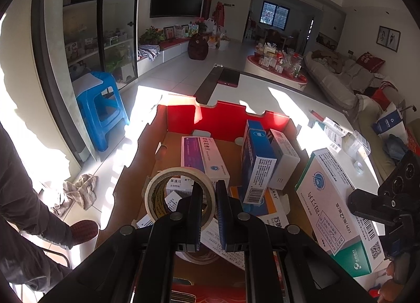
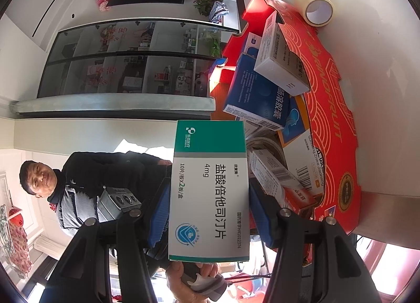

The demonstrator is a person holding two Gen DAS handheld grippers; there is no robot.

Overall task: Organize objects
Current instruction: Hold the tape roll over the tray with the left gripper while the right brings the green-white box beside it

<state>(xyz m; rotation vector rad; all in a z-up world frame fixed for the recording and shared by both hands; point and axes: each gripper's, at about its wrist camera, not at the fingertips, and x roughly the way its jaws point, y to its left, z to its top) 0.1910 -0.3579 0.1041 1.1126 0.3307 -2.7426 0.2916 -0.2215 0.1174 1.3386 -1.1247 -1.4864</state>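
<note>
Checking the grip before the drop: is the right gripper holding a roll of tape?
No, the right gripper is clamped on a green-and-white medicine box, its blue pads pressing both sides.

Two black grippers, angular plastic arms hinged on round silver bolts. Left gripper [image 1: 208, 208]: flat black fingers [image 1: 195, 213] with blue ribbed pads on the inner faces. Right gripper [image 2: 208, 213]: same black frame, thick blue pads [image 2: 160, 221] at centre frame. Seen from the side at right edge of left view: black perforated mount with round holes. Dark padded jacket [image 2: 105, 171] at left of right view, grey panel on the chest; dark trousers and dark red shoe [image 1: 84, 230] at lower left.
</note>
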